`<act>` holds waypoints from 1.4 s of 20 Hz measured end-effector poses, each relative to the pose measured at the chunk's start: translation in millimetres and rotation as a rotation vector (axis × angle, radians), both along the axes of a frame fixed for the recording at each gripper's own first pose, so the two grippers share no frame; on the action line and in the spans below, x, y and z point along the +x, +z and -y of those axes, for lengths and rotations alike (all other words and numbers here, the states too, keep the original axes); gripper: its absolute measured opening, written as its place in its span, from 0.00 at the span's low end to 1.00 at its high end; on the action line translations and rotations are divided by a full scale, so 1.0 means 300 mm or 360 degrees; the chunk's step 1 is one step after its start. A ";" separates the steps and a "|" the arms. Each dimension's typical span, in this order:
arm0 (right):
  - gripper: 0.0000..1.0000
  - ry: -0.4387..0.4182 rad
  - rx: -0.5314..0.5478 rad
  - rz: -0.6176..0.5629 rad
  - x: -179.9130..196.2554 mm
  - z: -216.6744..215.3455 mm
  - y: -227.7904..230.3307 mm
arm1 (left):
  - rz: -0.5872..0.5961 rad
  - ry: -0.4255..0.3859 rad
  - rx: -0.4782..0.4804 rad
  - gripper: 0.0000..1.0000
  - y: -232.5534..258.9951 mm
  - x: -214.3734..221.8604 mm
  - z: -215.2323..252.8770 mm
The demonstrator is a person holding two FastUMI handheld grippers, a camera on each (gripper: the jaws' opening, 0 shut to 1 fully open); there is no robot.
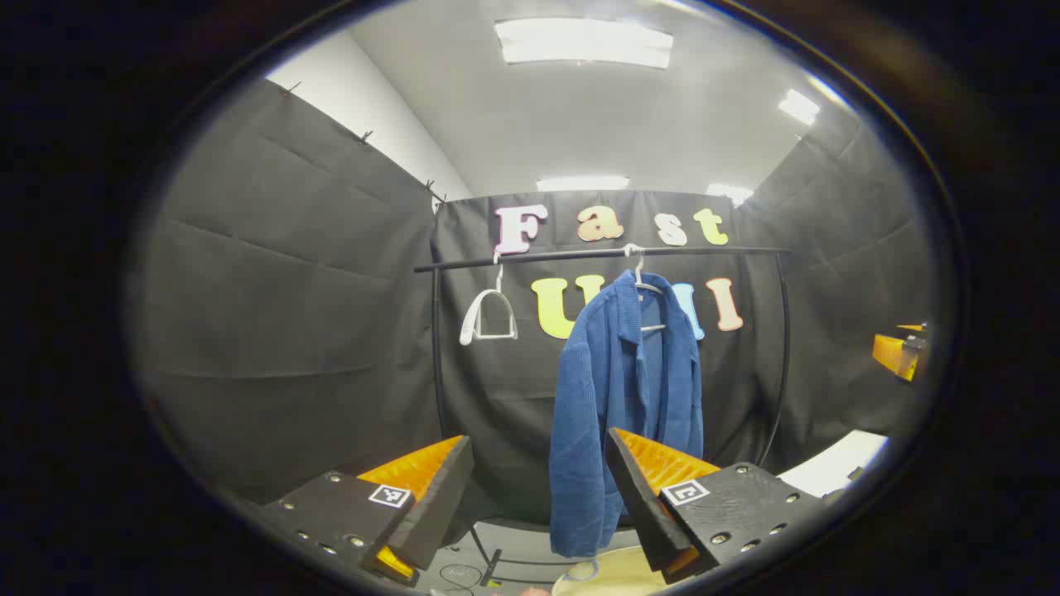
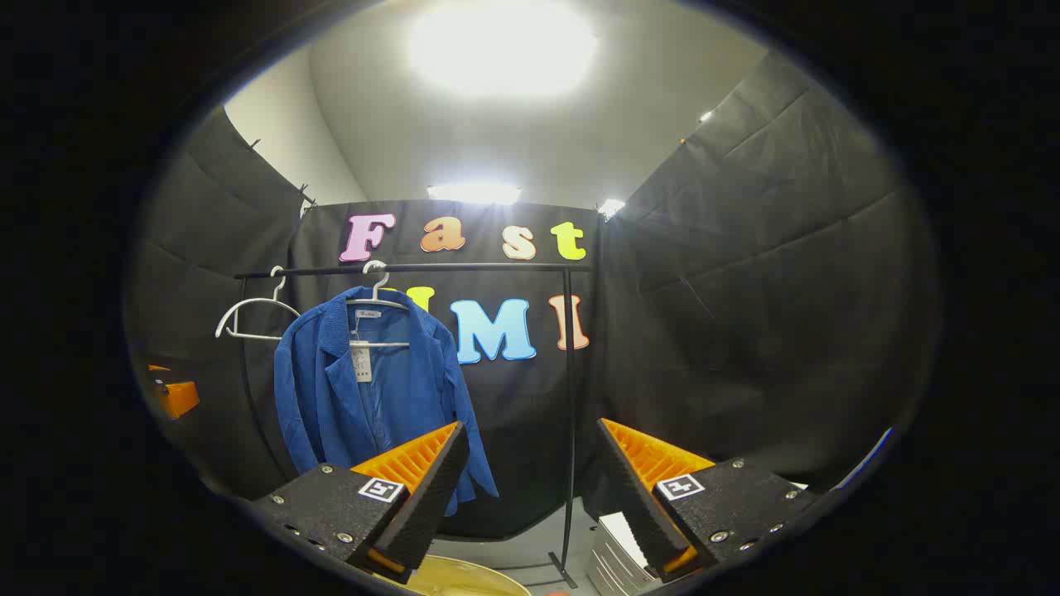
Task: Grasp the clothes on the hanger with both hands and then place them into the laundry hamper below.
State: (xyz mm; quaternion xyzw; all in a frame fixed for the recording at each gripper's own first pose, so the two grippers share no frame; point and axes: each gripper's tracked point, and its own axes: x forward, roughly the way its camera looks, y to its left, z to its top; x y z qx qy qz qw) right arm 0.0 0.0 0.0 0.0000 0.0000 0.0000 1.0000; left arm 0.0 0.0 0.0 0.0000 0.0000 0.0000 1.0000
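Both grippers hang spread and empty, well short of the blue corduroy jacket (image 1: 625,389) I'm after.

I see my left gripper (image 1: 538,488) and right gripper (image 2: 530,480) each with jaws wide apart, nothing between them. That jacket hangs on a white wire hanger (image 2: 377,310) from the black clothes rail (image 1: 596,255), beside an empty white hanger (image 1: 489,319). Below sits what looks like the pale, round laundry hamper's rim (image 2: 464,575), mostly cut off.
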 end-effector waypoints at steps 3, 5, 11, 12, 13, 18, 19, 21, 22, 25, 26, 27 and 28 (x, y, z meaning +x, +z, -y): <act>0.95 0.0006 -0.0006 0.0003 0.006 -0.007 0.000 | 0.0001 0.0006 -0.0007 0.93 0.010 0.006 -0.006; 0.95 0.0012 -0.0004 0.0000 0.011 -0.014 0.001 | -0.0003 0.0016 0.0000 0.93 0.005 0.005 -0.017; 0.95 0.0028 -0.0009 -0.0003 0.021 -0.027 0.000 | -0.0007 0.0037 0.0003 0.93 -0.002 -0.004 -0.037; 0.95 0.0035 -0.0017 -0.0007 0.023 -0.030 0.001 | -0.0006 0.0043 0.0002 0.93 0.004 0.002 -0.040; 0.95 0.0040 -0.0027 -0.0007 0.027 -0.031 0.004 | -0.0004 0.0048 0.0003 0.93 0.015 0.008 -0.043; 0.95 0.0037 -0.0009 0.0019 0.064 -0.022 0.047 | 0.0012 0.0057 -0.0009 0.93 0.064 0.006 -0.039; 0.95 0.0044 0.0001 0.0024 0.079 -0.023 0.057 | 0.0014 0.0051 0.0000 0.93 0.083 0.017 -0.029; 0.95 0.0069 -0.0002 0.0060 0.126 -0.027 0.082 | 0.0035 0.0057 0.0025 0.93 0.123 0.043 -0.009; 0.95 0.0074 -0.0015 0.0060 0.155 -0.027 0.085 | 0.0035 0.0064 0.0024 0.93 0.143 0.062 0.003; 0.95 0.0096 -0.0016 0.0096 0.246 -0.031 0.124 | 0.0050 0.0039 -0.0016 0.93 0.166 0.111 0.062; 0.95 0.0124 0.0008 0.0099 0.272 -0.047 0.136 | 0.0051 0.0041 -0.0020 0.93 0.168 0.141 0.083; 0.95 0.0166 0.0024 0.0110 0.298 -0.072 0.148 | 0.0050 0.0042 -0.0029 0.93 0.175 0.171 0.108; 0.95 0.0194 0.0028 0.0123 0.332 -0.085 0.159 | 0.0050 0.0036 -0.0041 0.93 0.179 0.196 0.140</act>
